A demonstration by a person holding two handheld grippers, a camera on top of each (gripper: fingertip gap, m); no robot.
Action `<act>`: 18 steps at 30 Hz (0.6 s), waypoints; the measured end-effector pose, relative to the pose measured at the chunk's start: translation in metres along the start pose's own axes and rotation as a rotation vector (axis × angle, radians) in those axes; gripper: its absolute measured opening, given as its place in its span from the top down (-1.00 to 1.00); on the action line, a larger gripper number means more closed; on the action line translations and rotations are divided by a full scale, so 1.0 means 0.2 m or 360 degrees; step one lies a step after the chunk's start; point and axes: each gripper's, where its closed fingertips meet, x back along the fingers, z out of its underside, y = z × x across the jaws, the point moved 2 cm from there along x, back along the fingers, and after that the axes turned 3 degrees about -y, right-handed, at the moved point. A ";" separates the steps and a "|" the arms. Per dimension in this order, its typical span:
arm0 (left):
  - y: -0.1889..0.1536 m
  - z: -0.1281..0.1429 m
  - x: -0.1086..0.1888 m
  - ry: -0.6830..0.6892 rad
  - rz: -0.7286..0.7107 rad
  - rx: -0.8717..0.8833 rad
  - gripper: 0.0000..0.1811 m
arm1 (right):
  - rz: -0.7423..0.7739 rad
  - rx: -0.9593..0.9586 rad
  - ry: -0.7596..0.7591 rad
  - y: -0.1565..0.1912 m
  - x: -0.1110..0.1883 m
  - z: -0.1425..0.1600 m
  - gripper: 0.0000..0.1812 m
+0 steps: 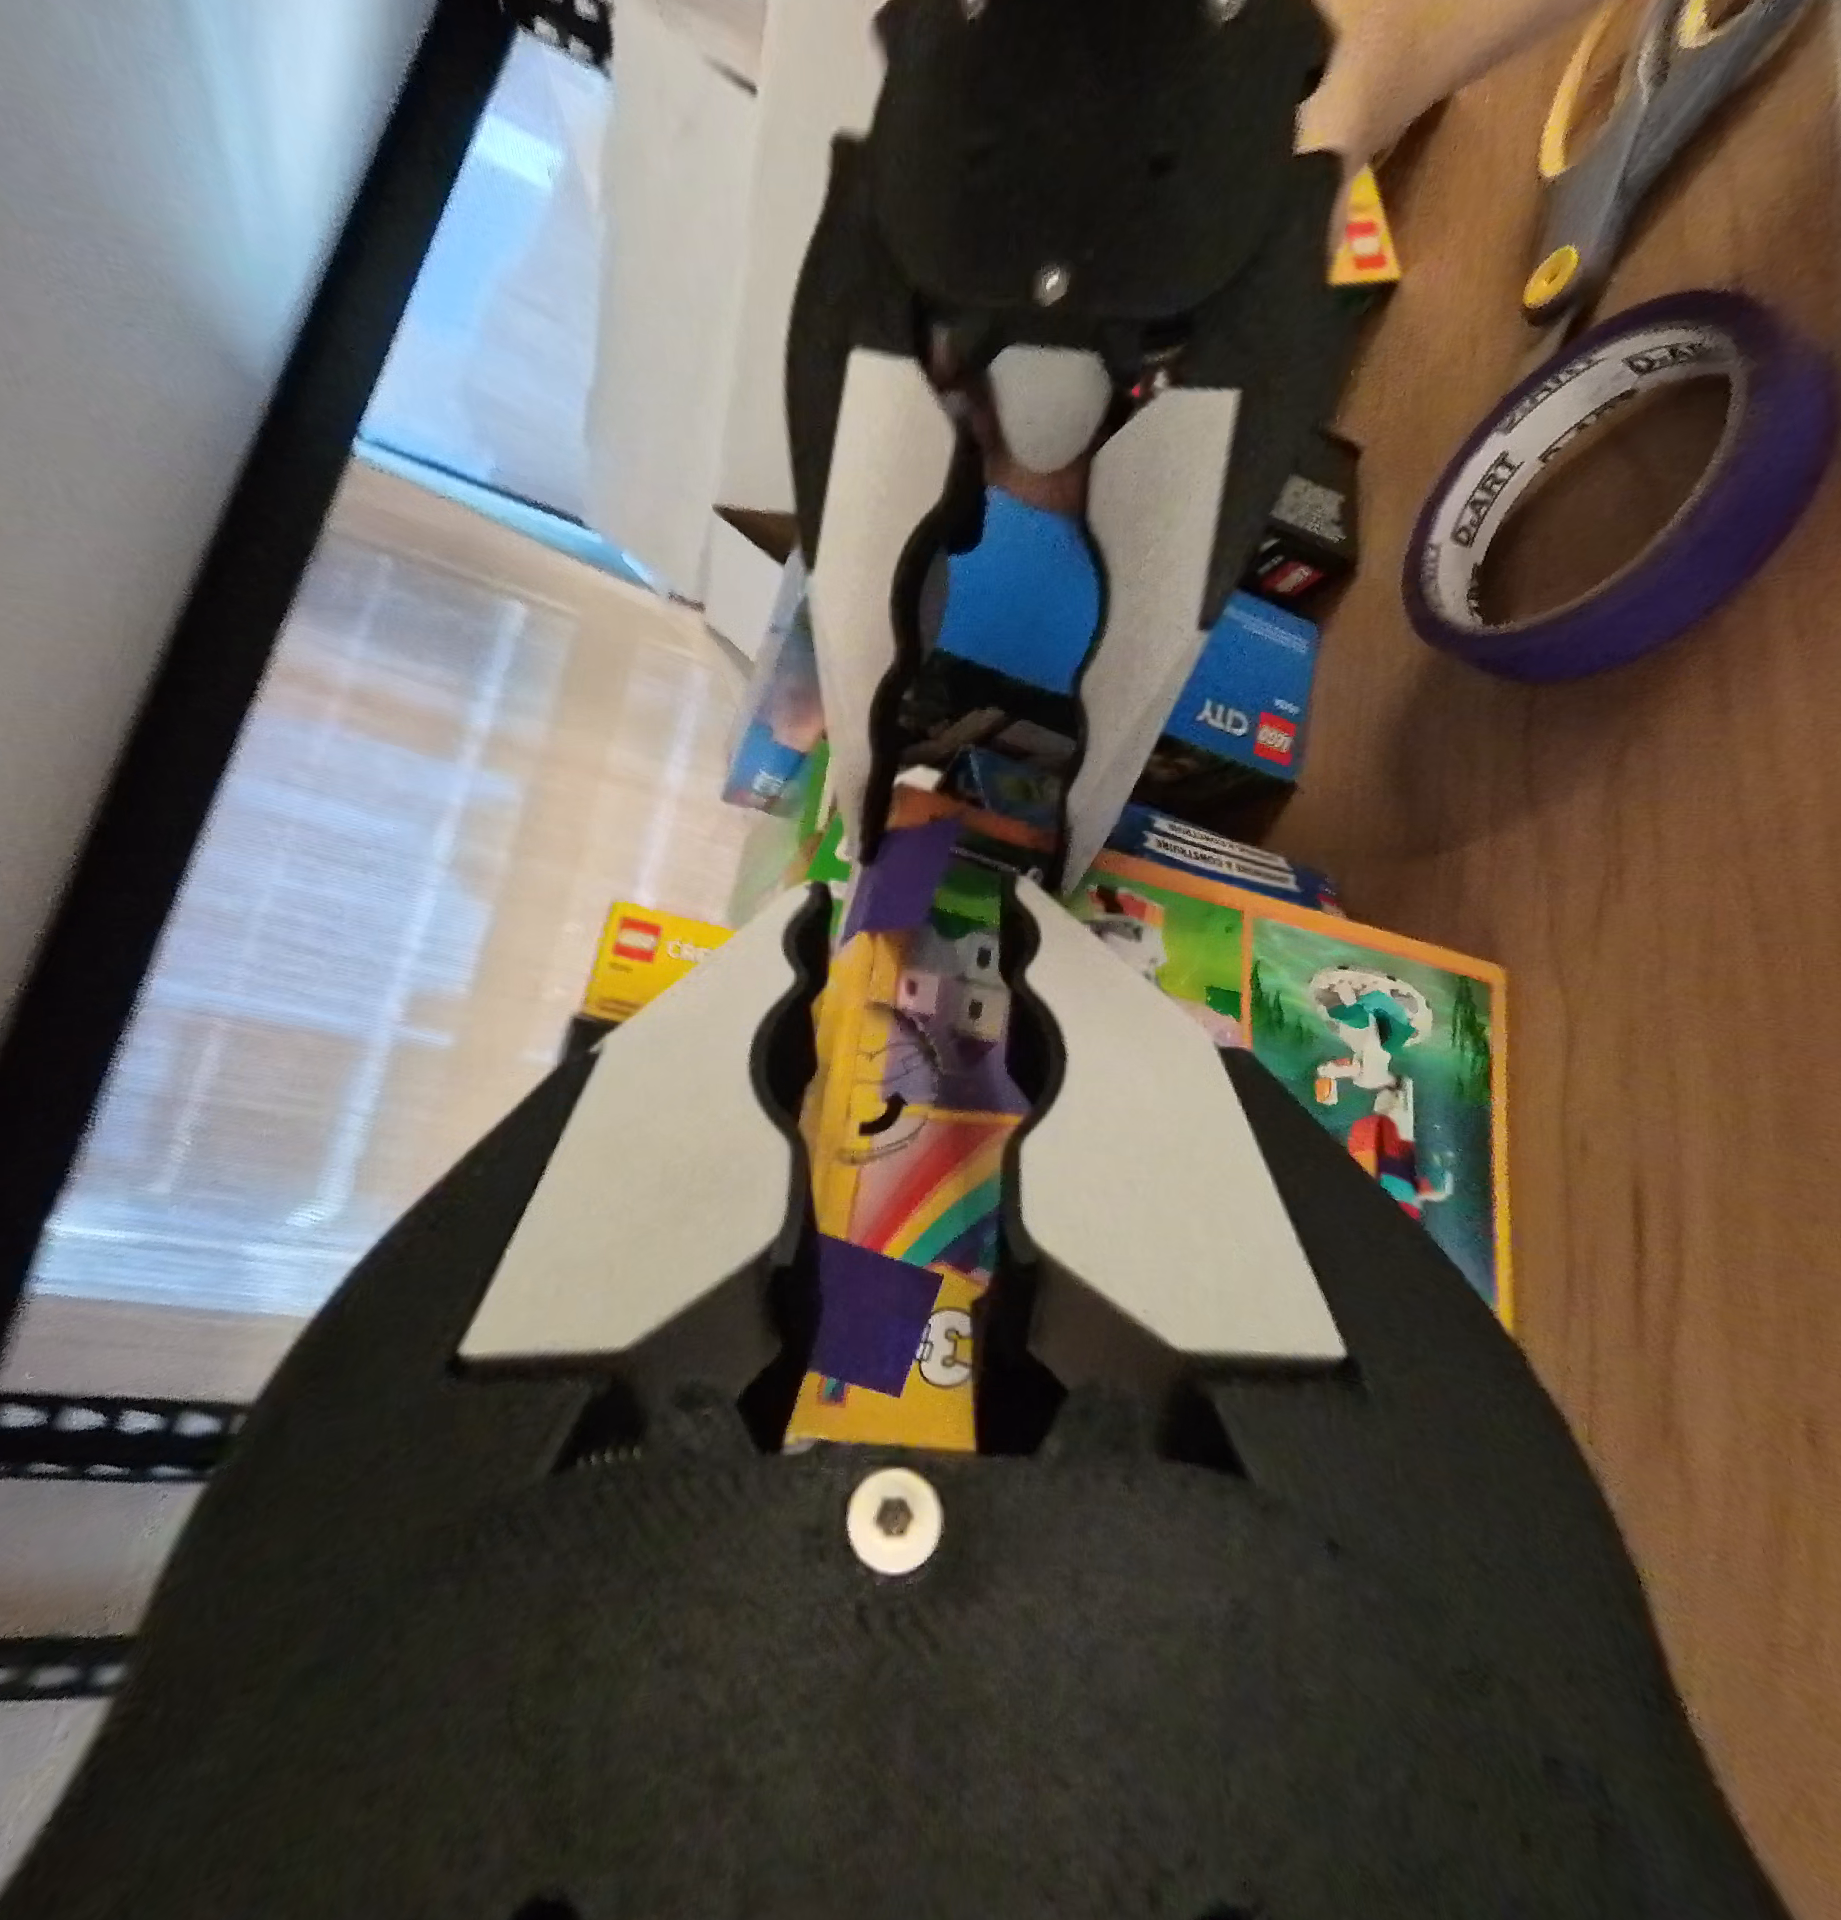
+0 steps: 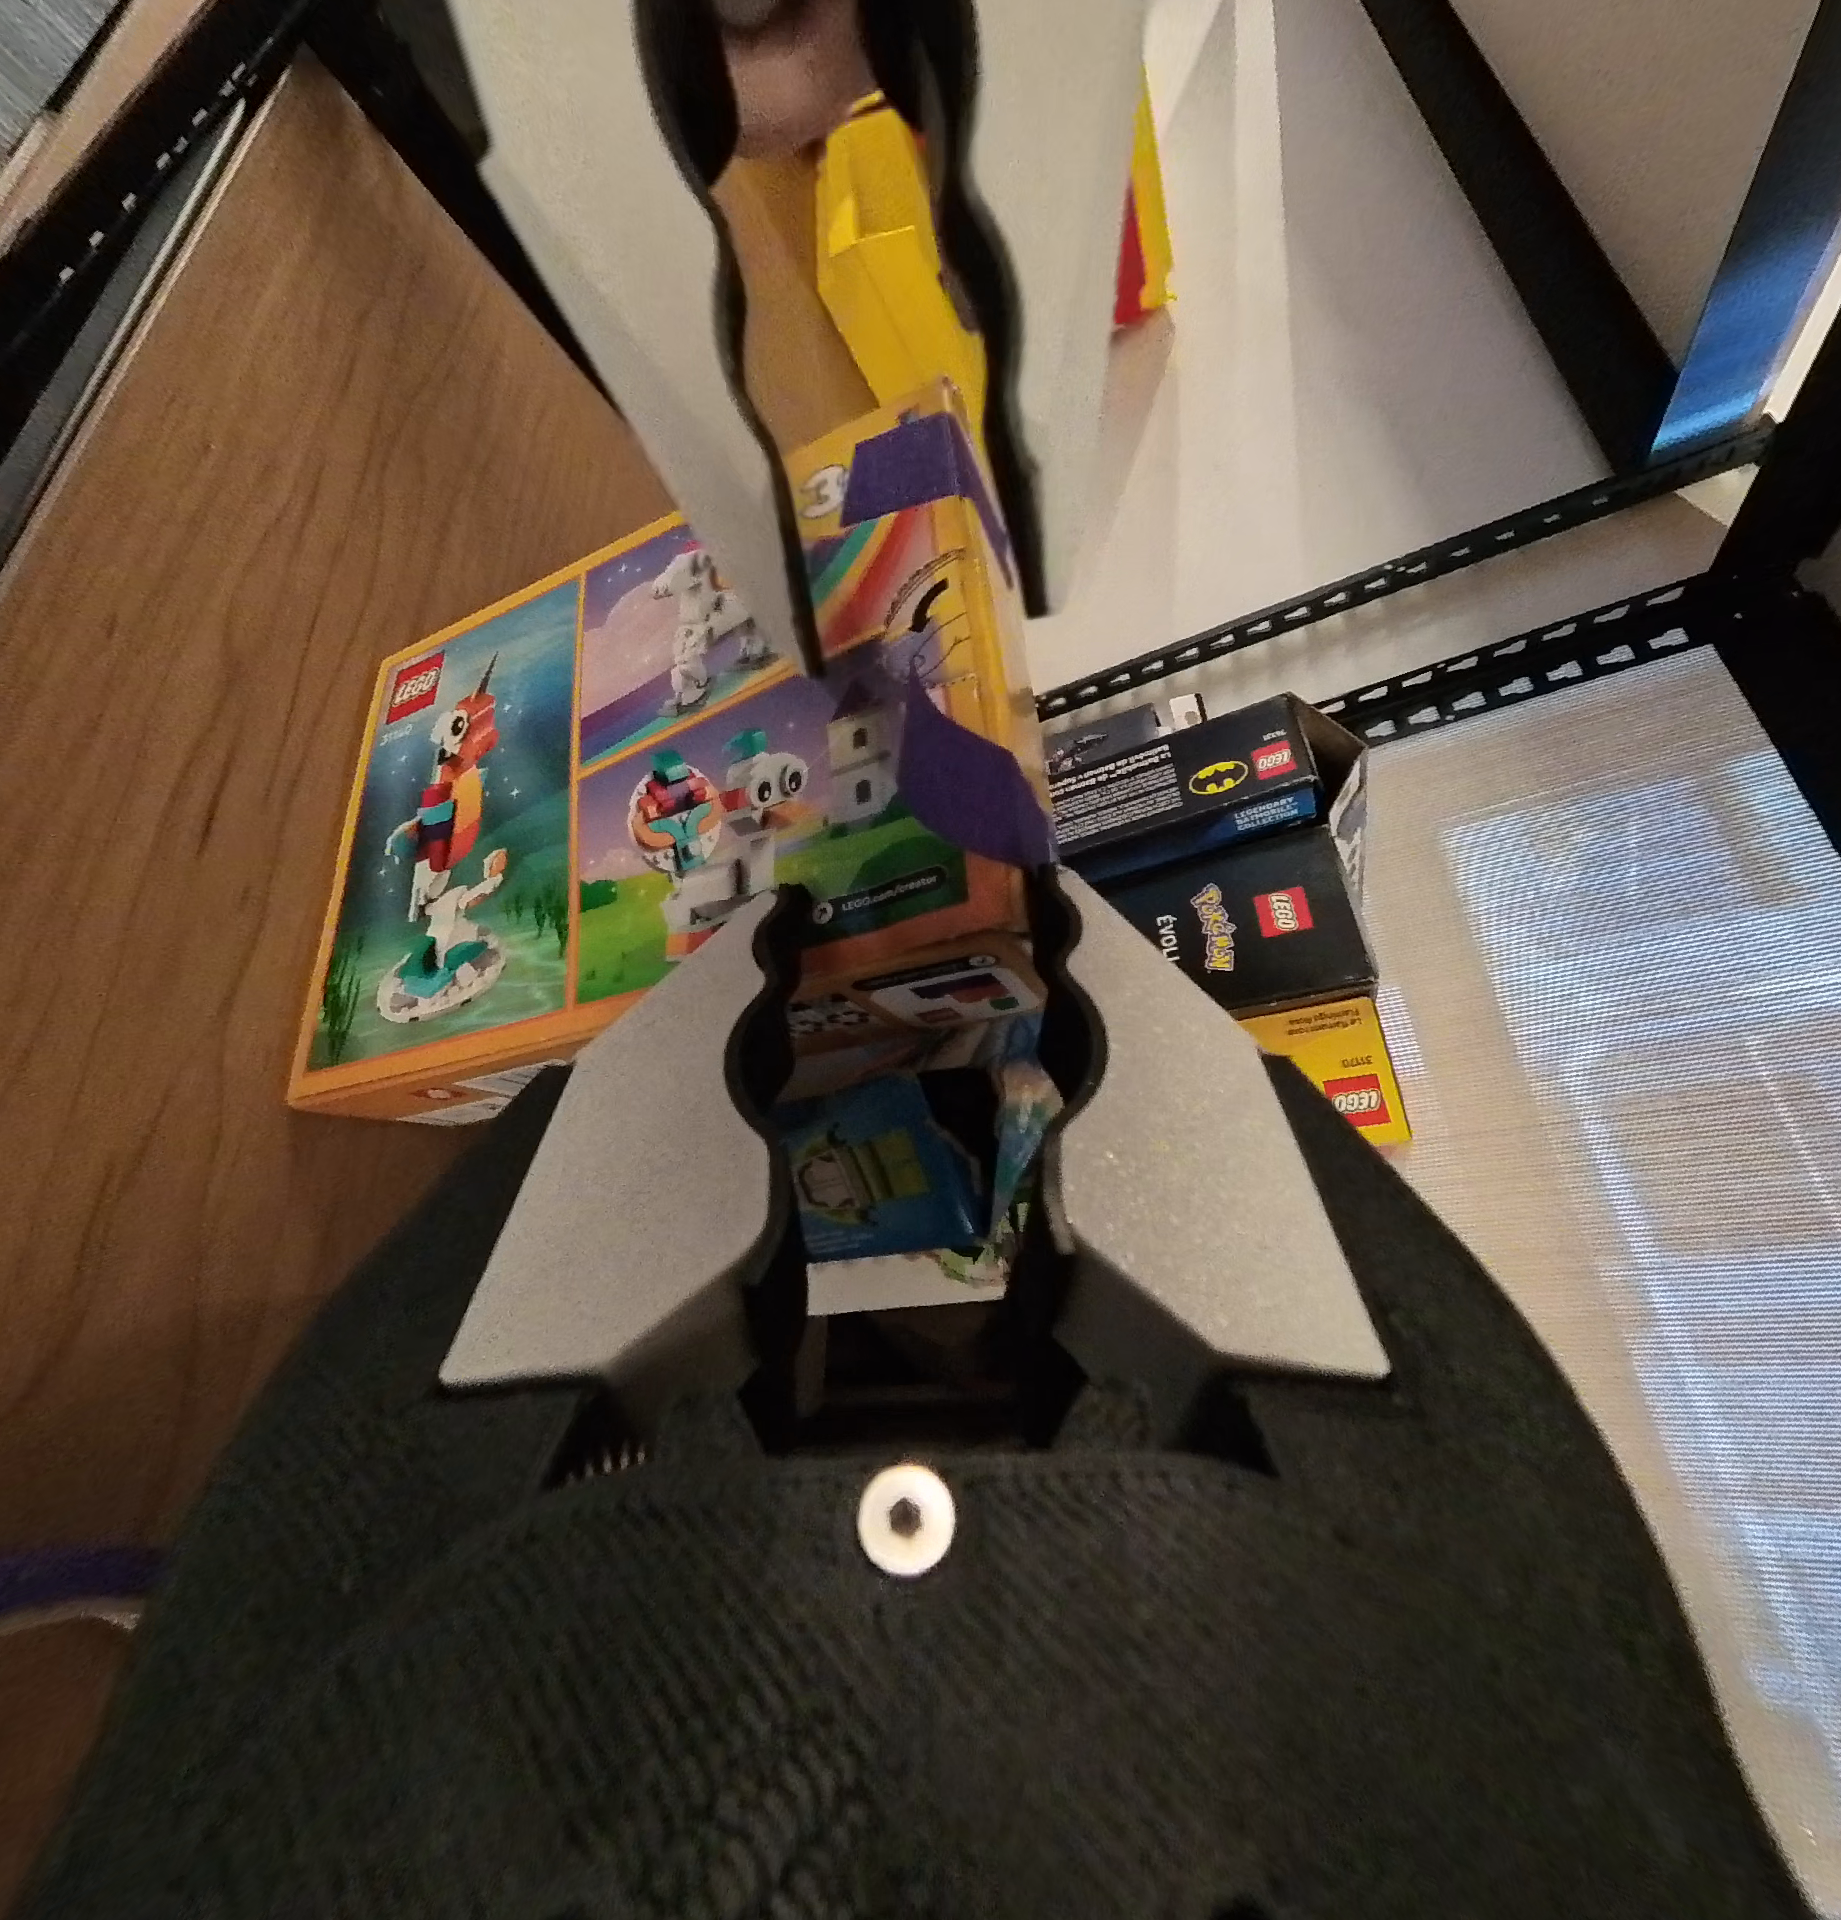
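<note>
The left gripper (image 1: 921, 914) clamps the narrow side of a yellow toy box (image 1: 895, 1122) bearing purple tape patches, its fingers closed against the box. The right gripper (image 2: 921, 894) pinches a strip of purple tape (image 2: 963, 790) at that box's end, fingertips nearly together. A flat orange-edged box (image 2: 459, 831) lies on the wooden bench (image 2: 168, 727) near its edge, beside stacked dark boxes (image 2: 1238, 831). A purple tape roll (image 1: 1622, 488) rests farther in on the wood
</note>
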 end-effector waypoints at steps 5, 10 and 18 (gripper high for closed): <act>-0.05 -0.06 -0.02 -0.0007 -0.0067 -0.0292 0.83 | -0.0002 -0.0009 -0.0003 0.00 0.00 0.00 0.50; -0.06 -0.06 -0.06 0.0065 -0.0072 -0.0414 0.86 | -0.0009 -0.0016 -0.0009 0.00 0.00 0.00 0.51; -0.06 -0.05 -0.07 0.0164 -0.0088 -0.0610 1.00 | -0.0012 -0.0038 -0.0022 -0.01 0.00 0.00 0.52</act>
